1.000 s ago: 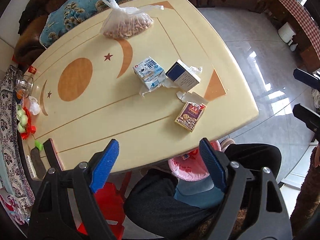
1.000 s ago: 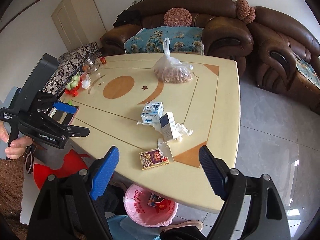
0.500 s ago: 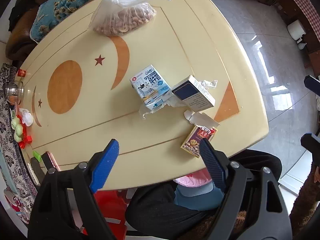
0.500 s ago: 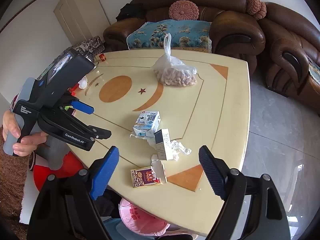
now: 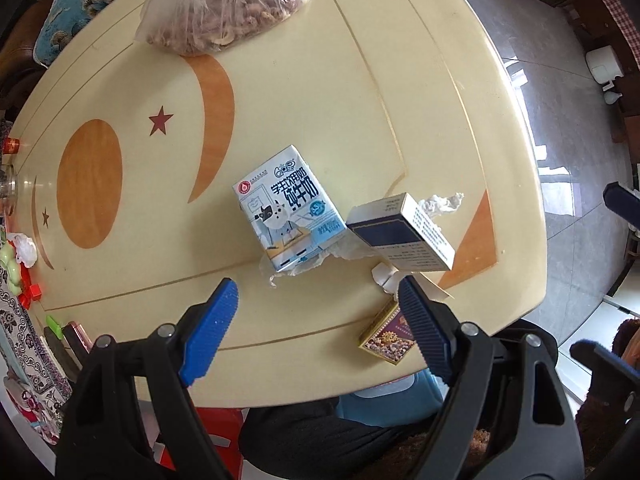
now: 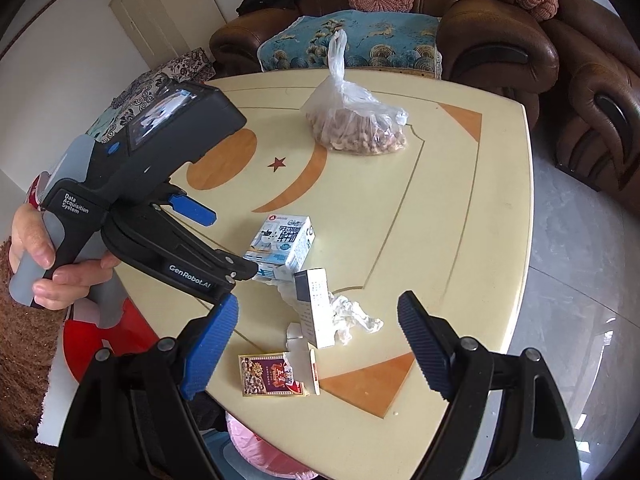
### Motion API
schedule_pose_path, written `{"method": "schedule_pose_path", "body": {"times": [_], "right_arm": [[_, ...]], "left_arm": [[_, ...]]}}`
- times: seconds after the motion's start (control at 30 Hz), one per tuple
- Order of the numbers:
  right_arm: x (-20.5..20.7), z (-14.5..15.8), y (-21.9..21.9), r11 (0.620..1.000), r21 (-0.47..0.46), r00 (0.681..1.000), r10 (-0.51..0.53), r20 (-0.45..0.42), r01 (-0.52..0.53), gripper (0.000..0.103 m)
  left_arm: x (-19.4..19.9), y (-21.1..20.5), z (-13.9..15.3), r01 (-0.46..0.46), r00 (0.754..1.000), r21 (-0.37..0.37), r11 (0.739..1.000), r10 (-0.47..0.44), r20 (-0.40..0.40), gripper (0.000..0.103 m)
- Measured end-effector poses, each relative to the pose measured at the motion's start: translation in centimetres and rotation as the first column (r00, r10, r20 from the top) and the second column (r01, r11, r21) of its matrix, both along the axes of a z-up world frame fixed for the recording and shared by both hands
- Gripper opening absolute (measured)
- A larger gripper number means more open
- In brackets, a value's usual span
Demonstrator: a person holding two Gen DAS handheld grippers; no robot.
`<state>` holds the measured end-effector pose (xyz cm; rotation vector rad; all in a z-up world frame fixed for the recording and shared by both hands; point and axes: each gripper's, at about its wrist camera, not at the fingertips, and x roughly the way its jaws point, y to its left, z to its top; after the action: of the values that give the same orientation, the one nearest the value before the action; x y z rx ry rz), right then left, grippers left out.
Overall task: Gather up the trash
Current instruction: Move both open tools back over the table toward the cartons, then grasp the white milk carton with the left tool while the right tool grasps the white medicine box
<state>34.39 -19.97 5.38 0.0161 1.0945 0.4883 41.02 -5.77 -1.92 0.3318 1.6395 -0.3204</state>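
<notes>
cream table [image 5: 360, 80] with orange inlays, seen from both wrist cameras. left gripper [image 5: 316, 312], pointing steeply down over the near edge of the table, jaws spread wide with nothing between the blue pads; the same left gripper [image 6: 224, 248] shows in the right wrist view, gripped by a hand [image 6: 44, 264] at its grey handle, hovering just beside the milk carton [image 5: 288, 212]. right gripper [image 6: 316, 340], likewise wide open and empty, angled down toward the cluster of trash near the table's front corner. the trash lies together: the blue-and-white milk carton stands upright on a scrap of crumpled wrapper; a white and navy box [image 5: 400, 232] leans just beside it on its right; crumpled tissue [image 6: 352, 316] touches that box; a small brown and gold snack box [image 6: 272, 374] lies flat near the table edge with its flap torn open. farther back on the table, well apart from the trash, a clear plastic bag of nuts [image 6: 356, 128] sits knotted at the top. below the table edge, part of a bin lined with a pink bag [image 6: 260, 452]. brown leather sofa [image 6: 500, 20] behind the table.
</notes>
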Motion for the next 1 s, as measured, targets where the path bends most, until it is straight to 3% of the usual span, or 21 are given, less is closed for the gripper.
{"method": "schedule_pose_path", "body": {"times": [0.7, 1.0], "right_arm": [[4.9, -10.1, 4.3, 0.993, -0.041, 0.984, 0.108, -0.144, -0.115, 0.08], [5.6, -11.9, 6.3, 0.984, -0.056, 0.977, 0.162, -0.137, -0.171, 0.08]], "left_arm": [[4.8, -0.7, -6.9, -0.047, 0.993, -0.004, 0.999, 0.046, -0.111, 0.08], [6.1, 0.3, -8.9, -0.078, 0.988, -0.007, 0.997, 0.077, -0.132, 0.08]]}}
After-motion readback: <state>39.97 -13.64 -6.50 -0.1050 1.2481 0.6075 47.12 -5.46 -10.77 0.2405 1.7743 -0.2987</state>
